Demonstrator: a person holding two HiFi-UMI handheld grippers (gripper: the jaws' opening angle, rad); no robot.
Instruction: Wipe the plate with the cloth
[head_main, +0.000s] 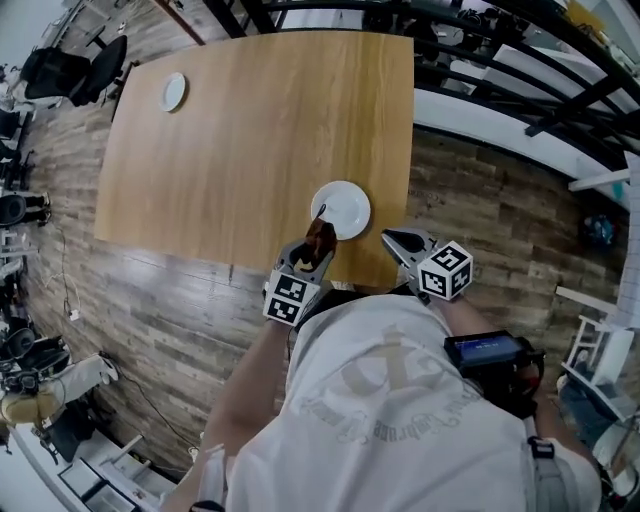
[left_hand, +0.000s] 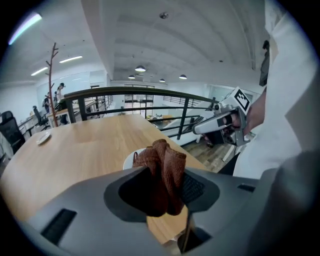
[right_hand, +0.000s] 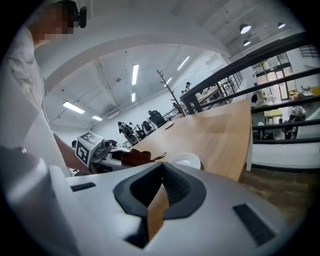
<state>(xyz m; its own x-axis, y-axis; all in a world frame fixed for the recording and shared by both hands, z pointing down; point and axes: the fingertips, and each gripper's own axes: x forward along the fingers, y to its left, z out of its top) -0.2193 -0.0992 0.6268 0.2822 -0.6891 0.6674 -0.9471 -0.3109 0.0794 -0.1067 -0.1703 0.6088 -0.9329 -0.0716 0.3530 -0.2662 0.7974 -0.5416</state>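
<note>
A white plate (head_main: 342, 209) sits near the wooden table's (head_main: 250, 140) front edge. My left gripper (head_main: 318, 246) is shut on a bunched brown cloth (head_main: 320, 236), which hangs just at the plate's near-left rim. In the left gripper view the cloth (left_hand: 163, 170) fills the jaws and hides most of the plate (left_hand: 130, 159) behind it. My right gripper (head_main: 390, 238) hovers at the table edge to the right of the plate, shut with nothing held. In the right gripper view, the plate (right_hand: 186, 160), cloth (right_hand: 134, 157) and left gripper (right_hand: 97, 149) lie ahead to the left.
A second small white plate (head_main: 173, 91) rests at the table's far left corner. A black railing (head_main: 520, 60) runs beyond the table's right side. Wood-plank floor surrounds the table, with office chairs (head_main: 70, 70) at the far left.
</note>
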